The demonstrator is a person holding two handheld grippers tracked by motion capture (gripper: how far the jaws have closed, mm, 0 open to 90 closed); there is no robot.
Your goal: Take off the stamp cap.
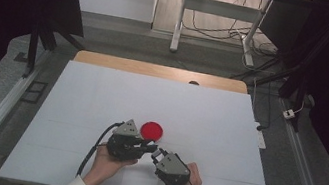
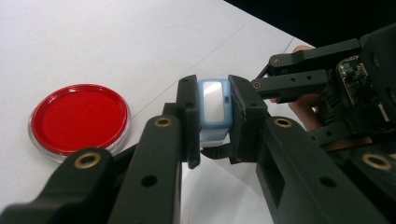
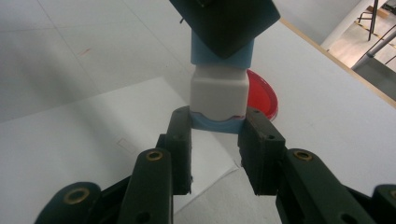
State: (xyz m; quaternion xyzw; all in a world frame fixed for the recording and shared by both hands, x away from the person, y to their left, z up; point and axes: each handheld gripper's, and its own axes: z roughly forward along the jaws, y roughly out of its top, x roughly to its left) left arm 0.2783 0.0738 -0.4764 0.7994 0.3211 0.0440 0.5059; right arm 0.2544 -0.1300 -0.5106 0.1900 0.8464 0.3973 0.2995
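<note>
Two grippers share one small blue-and-white box (image 3: 218, 95), held above the surface near the red dish (image 1: 152, 131).
Left gripper (image 2: 214, 119) jaws clamp its blue end, right gripper (image 3: 218, 135) jaws its base; judged light, rigid, smooth, best gripped on flat sides.

No text, label, brand, number or sign can be read anywhere: the small blue and white block (image 2: 214, 109), the red round lid (image 2: 79, 119) near the table's (image 1: 101, 92) near edge, and the white sheet covering the table all show plain, unmarked surfaces
</note>
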